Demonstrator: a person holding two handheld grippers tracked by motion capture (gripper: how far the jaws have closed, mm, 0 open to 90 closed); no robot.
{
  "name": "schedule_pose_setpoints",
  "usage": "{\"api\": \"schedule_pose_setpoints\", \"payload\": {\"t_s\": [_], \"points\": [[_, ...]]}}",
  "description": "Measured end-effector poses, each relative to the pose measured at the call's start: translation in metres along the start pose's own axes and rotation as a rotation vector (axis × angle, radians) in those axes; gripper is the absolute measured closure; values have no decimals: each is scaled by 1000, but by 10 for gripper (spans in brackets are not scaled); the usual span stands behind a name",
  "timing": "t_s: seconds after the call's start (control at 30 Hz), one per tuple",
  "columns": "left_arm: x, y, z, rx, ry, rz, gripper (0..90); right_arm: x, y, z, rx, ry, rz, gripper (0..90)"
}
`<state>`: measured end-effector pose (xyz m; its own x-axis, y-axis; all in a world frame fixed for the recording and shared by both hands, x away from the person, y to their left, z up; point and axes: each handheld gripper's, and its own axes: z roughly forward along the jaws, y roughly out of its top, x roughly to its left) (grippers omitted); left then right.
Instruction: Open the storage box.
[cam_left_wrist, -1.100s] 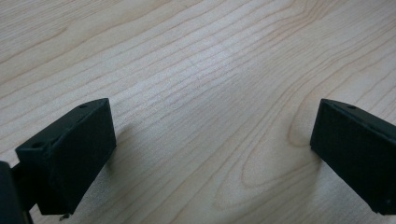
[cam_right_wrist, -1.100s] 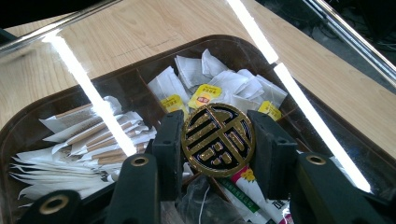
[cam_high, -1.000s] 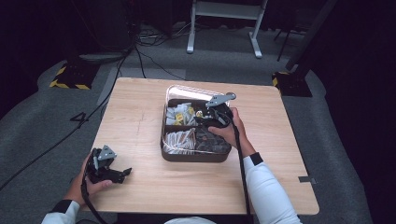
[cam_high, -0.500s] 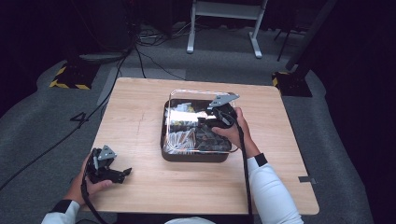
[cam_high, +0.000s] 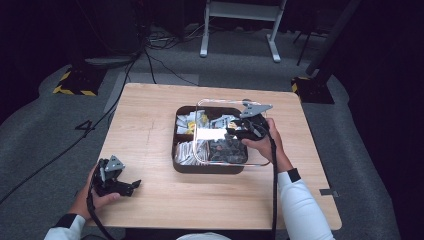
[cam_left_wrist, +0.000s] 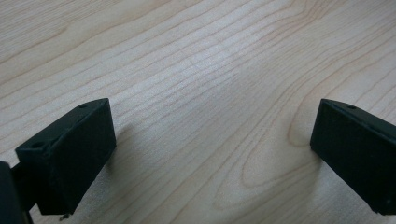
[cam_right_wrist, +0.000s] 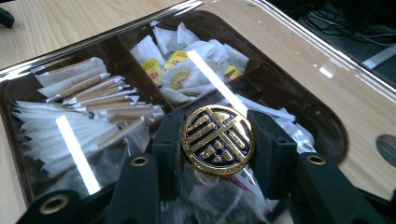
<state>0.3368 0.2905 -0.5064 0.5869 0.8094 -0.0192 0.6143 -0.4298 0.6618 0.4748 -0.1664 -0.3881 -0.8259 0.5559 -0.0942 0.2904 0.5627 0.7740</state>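
The right gripper (cam_right_wrist: 218, 140) clamps the round gold-and-black knob (cam_right_wrist: 218, 139) of a clear lid (cam_high: 220, 135), held above and shifted toward the right edge of the dark compartment tray (cam_high: 186, 165) mid-table. Near the table's (cam_high: 150, 110) front left corner, the left gripper (cam_high: 131, 186) rests with jaws wide apart, holding nothing.

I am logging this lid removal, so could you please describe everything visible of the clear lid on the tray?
The clear lid looks like glossy transparent plastic, rectangular with rounded corners, streaked with light reflections. A round gold-and-black knob with an ornate emblem sits on top. The right hand-held gripper is shut on that knob. The lid sits shifted toward the right of the dark compartment tray, overhanging its right rim, with sachets visible through it.
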Motion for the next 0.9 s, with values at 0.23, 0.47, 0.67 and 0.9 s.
{"api": "schedule_pose_setpoints", "payload": {"t_s": [0.23, 0.47, 0.67, 0.9], "points": [[0, 0, 0, 0, 0, 0, 4, -12, -16, -19, 3, -36, 26, 589], [0, 0, 0, 0, -1, -1, 4, -25, -32, -36, 11, -79, 54, 589], [0, 0, 0, 0, 0, 0, 4, -34, -45, -48, 18, -96, 80, 589], [0, 0, 0, 0, -1, -1, 4, -44, -64, -58, 39, -118, 102, 589]]}}
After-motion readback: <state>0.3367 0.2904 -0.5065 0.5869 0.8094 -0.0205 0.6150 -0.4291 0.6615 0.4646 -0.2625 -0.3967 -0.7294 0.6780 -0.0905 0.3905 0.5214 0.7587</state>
